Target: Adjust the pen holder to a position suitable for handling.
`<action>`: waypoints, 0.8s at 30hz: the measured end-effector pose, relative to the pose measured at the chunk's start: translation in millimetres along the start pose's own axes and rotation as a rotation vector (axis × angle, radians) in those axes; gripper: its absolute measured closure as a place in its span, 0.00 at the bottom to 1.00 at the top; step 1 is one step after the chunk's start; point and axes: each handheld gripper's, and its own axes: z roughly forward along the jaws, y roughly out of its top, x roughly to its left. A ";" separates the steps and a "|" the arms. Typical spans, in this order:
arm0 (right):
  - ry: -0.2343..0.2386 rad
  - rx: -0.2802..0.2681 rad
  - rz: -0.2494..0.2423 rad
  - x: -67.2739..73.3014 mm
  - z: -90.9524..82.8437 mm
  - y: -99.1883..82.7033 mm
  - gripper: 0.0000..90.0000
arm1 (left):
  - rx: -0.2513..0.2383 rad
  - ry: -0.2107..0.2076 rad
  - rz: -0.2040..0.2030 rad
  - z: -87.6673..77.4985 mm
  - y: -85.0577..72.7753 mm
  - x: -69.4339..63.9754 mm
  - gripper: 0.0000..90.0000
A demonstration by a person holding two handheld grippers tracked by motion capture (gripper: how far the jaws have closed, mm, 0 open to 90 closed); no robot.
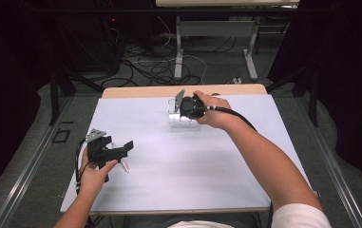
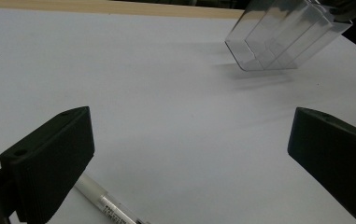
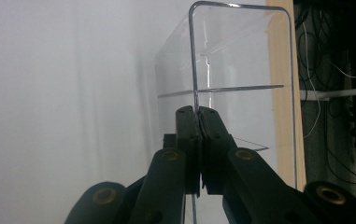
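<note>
The right gripper (image 3: 197, 116) has its two black jaws pressed together on the thin wall of a clear plastic organiser box (image 3: 241, 70), pinching the rim edge between them. In the right gripper view the box shows an inner divider line across its width and rounded corners at the top. In the high view the right gripper (image 1: 181, 107) sits at the far middle of the white table cover (image 1: 193, 161), just short of the bare wooden edge (image 1: 136, 91), with the box (image 1: 181, 118) under and beside it. The left gripper view shows the box (image 2: 283, 39) tilted, one bottom corner down near the cover and a shadow beneath it; whether that corner touches the cover cannot be told.

The left gripper (image 1: 119, 151) rests at the near left of the cover, its jaws standing wide apart with nothing between them. A white pen (image 2: 105, 200) lies on the cover just beside its left jaw; in the high view the pen (image 1: 123, 164) is close to the person's left hand (image 1: 93, 173). A label band on the pen carries small print, too small and blurred to read.
</note>
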 end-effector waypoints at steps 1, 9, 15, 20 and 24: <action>0.007 0.005 0.008 3.3 -2.5 -0.6 0.98 | 0.001 0.001 0.001 0.0 0.0 0.1 0.01; 0.049 0.021 0.027 28.0 -18.4 -0.5 0.98 | 0.002 0.004 0.003 0.8 -0.2 -0.3 0.01; 0.099 0.021 0.037 46.4 -26.7 4.7 0.98 | 0.001 0.005 0.004 0.4 -0.3 -0.9 0.01; 0.127 0.010 0.035 60.0 -30.0 10.1 0.98 | 0.000 0.005 0.002 0.2 -0.4 -1.0 0.01; 0.146 0.020 0.026 66.6 -32.6 13.6 0.98 | 0.001 0.005 0.002 0.2 -0.4 -0.9 0.01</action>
